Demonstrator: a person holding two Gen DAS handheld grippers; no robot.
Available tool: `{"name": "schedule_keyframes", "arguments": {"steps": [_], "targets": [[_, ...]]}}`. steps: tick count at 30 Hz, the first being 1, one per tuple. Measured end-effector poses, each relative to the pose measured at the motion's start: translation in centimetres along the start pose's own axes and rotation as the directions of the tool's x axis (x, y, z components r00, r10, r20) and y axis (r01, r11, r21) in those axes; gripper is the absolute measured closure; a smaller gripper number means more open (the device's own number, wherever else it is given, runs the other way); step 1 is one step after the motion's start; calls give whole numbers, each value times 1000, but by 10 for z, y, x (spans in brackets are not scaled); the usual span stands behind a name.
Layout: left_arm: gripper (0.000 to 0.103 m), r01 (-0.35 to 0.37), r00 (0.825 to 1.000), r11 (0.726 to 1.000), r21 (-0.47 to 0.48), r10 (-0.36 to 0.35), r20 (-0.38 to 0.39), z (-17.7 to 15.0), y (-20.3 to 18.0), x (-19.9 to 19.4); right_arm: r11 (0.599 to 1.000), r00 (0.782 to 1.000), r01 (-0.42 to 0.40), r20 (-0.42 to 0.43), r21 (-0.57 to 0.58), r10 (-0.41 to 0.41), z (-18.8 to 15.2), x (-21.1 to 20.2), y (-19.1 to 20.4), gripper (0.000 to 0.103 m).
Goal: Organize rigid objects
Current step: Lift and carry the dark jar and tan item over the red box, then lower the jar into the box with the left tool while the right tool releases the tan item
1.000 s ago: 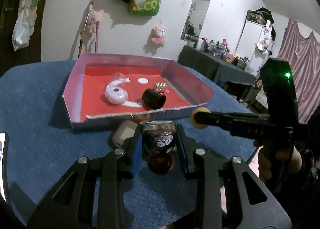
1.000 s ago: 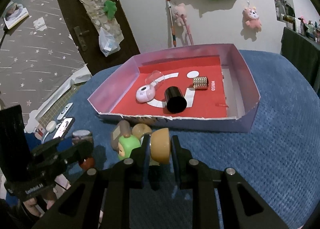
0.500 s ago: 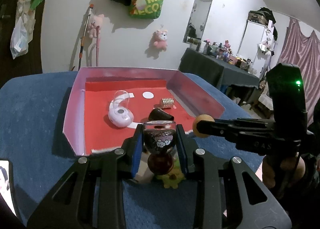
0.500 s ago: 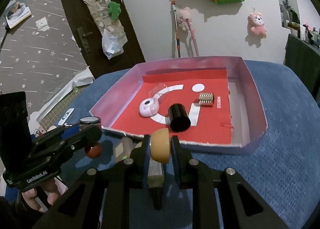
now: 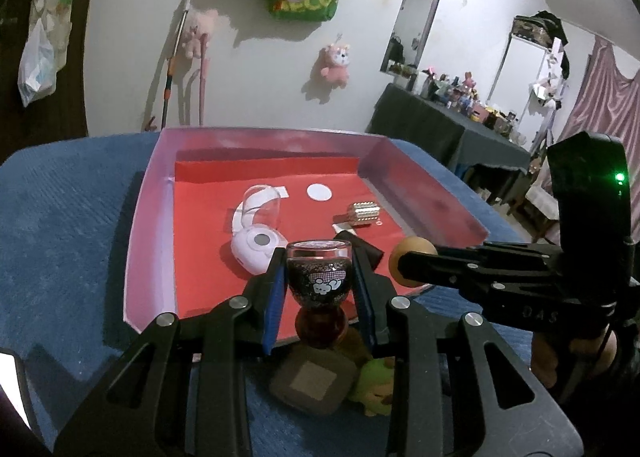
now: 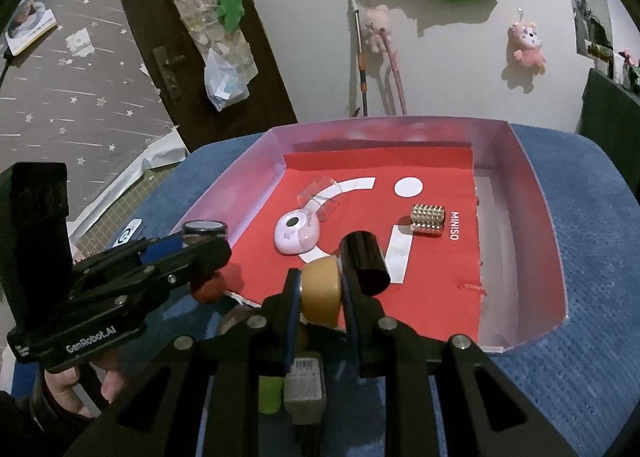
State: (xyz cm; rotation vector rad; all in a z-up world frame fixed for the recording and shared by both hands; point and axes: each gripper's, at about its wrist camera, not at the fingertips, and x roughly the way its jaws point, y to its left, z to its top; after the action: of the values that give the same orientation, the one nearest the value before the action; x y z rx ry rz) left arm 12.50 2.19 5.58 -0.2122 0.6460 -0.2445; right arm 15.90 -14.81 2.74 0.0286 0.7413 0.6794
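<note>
My left gripper (image 5: 319, 289) is shut on a small dark glass bottle with a red ball base (image 5: 319, 282) and holds it above the near edge of the pink tray (image 5: 148, 193). It also shows in the right wrist view (image 6: 202, 253). My right gripper (image 6: 320, 289) is shut on a tan round piece (image 6: 321, 291) over the tray's near edge; it also shows in the left wrist view (image 5: 412, 262). The tray's red floor holds a pink-white case (image 6: 297, 233), a black cylinder (image 6: 365, 262), a studded silver roller (image 6: 428, 219) and a clear cup (image 6: 318, 193).
Below the grippers on the blue cloth (image 5: 60, 241) lie a brown square case (image 5: 314, 381) and a green toy (image 5: 376, 381). A phone (image 5: 12, 389) lies at the left edge. The wall with hung toys stands behind the tray.
Both grippers have moved forward and up with their objects, from over the cloth to over the tray's near edge. The brown case and green toy now lie below them.
</note>
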Motion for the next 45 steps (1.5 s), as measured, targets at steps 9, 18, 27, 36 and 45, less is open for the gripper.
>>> {"name": "schedule_keyframes", "arguments": {"steps": [9, 18, 27, 36, 45], "targets": [[74, 6, 996, 1000, -8, -6, -91, 1, 14, 25, 1000, 997, -15, -71, 1, 15, 2, 32, -3, 81], [74, 15, 984, 1000, -23, -19, -177, 1, 21, 53, 1000, 993, -15, -117, 2, 16, 5, 52, -10, 81], [74, -2, 977, 998, -68, -12, -211, 0, 29, 72, 999, 992, 45, -115, 24, -42, 9, 56, -30, 81], [74, -69, 980, 997, -45, 59, -192, 9, 29, 80, 989, 987, 137, -86, 47, -132, 19, 56, -47, 81], [74, -94, 974, 993, -73, 77, -212, 9, 37, 90, 982, 980, 184, -78, 36, -181, 25, 61, -48, 82]]}}
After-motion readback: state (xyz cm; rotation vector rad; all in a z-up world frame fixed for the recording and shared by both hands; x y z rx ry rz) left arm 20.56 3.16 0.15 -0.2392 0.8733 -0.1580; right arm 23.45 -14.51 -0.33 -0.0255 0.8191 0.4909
